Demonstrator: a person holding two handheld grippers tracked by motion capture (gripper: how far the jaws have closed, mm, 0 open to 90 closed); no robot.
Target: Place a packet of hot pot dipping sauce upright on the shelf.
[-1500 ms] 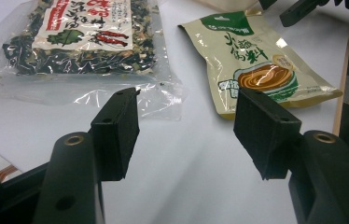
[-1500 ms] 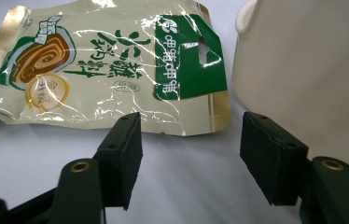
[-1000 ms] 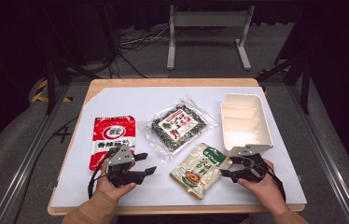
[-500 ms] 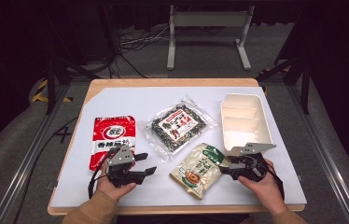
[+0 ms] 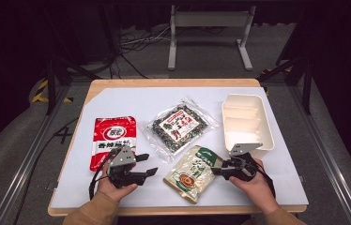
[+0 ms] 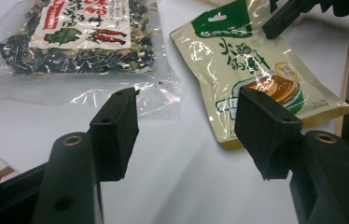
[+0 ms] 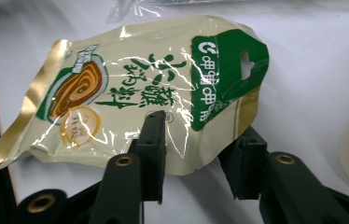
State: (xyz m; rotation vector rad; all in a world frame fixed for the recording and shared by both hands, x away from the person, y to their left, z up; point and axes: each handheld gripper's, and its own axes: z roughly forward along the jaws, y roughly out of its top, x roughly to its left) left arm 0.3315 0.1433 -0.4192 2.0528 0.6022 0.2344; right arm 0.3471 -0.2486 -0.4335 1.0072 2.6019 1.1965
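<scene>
My right tool sits at the near right of the bench, its jaws having just been closing, and they now straddle the near edge of the cream and green pouch; in the right gripper view 1 jaw lies over the pouch face and the other under its lifted edge, but I cannot tell whether the pads already press on the film, so I judge the grasp as not yet made. The pouch lies flat between my 2 hands, just left of the right tool, its long axis running diagonally from the green header near the tool to the gold bottom seam toward the bench's front edge. The right hand is plainly the nearer. My left tool rests released, nothing between its jaws, with the pouch lying apart beyond them in the left gripper view. The white tray stands just behind the right tool, so I judge it the likely destination. The contact line under the pouch is hidden by its own film and glare.
</scene>
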